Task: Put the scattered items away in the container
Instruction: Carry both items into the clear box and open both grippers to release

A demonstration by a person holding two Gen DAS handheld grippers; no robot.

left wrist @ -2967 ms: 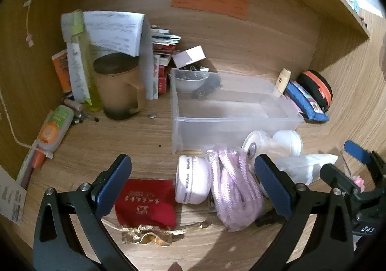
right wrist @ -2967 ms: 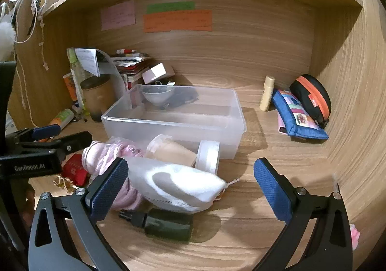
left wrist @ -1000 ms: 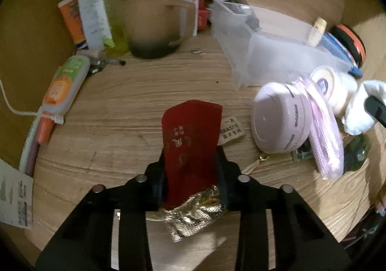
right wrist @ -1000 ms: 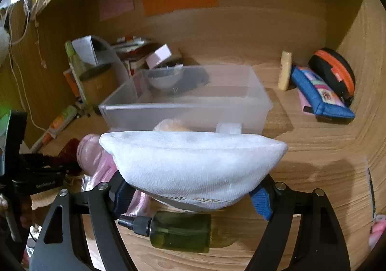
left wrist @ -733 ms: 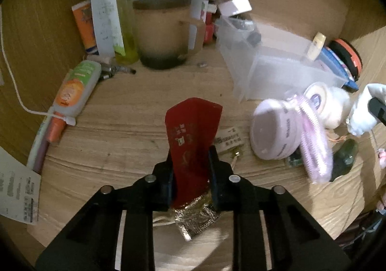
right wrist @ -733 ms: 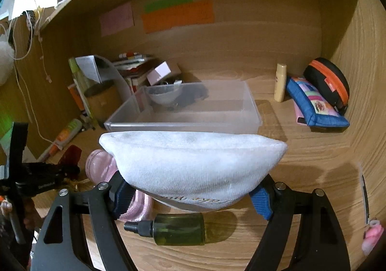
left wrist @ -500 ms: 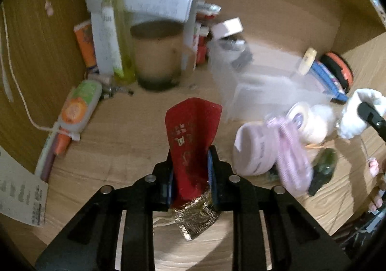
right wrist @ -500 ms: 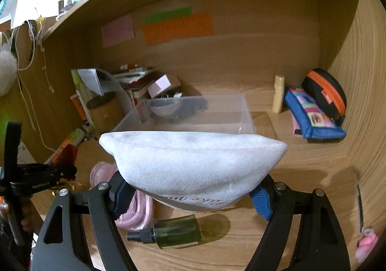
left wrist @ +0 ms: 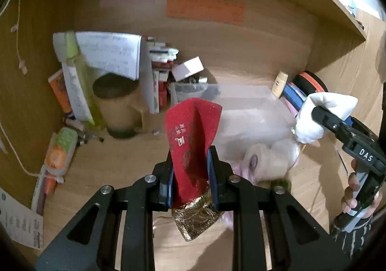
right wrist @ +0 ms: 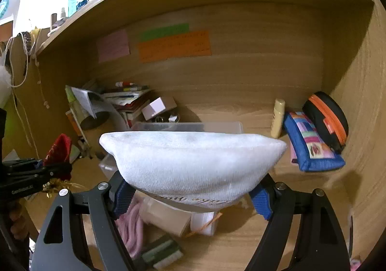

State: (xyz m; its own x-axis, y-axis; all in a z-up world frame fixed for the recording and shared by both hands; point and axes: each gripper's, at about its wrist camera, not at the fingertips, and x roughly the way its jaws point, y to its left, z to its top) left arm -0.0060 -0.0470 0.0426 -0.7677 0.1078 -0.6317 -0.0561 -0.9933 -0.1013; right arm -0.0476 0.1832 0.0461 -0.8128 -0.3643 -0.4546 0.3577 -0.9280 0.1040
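1. Left hand-held gripper (left wrist: 190, 174): jaws clenched on a red pouch (left wrist: 191, 140) with gold print. The pouch stands upright between the blue pads; a crumpled gold foil piece (left wrist: 196, 222) hangs below them. Pouch is clear of the counter (left wrist: 108, 162).
2. Right hand-held gripper (right wrist: 193, 195): jaws set wide and grasping a folded white cloth (right wrist: 190, 162), which spans pad to pad and bulges above them. In the left wrist view the same cloth (left wrist: 323, 114) shows at far right, pinched in the black jaws, with a person's fingers (left wrist: 352, 188) on the handle.
3. Clear plastic container (right wrist: 224, 126): directly ahead of the right gripper, its rim showing just beyond the cloth. From the left gripper it lies ahead and to the right, behind the pouch. Contents blurred; a dark item sits at its far-left corner.
4. Still on the counter, below the right gripper: pink coiled item (right wrist: 131, 225), a beige jar on its side (right wrist: 166, 216), a green bottle (right wrist: 161, 254).
5. Ahead-left of the left gripper: brown mug (left wrist: 118, 106), printed papers (left wrist: 108, 56), a green-and-orange tube (left wrist: 60, 150).
6. Ahead-right of the right gripper: cream bottle (right wrist: 277, 117), blue patchwork pouch (right wrist: 311, 143), black-and-orange case (right wrist: 325, 118).
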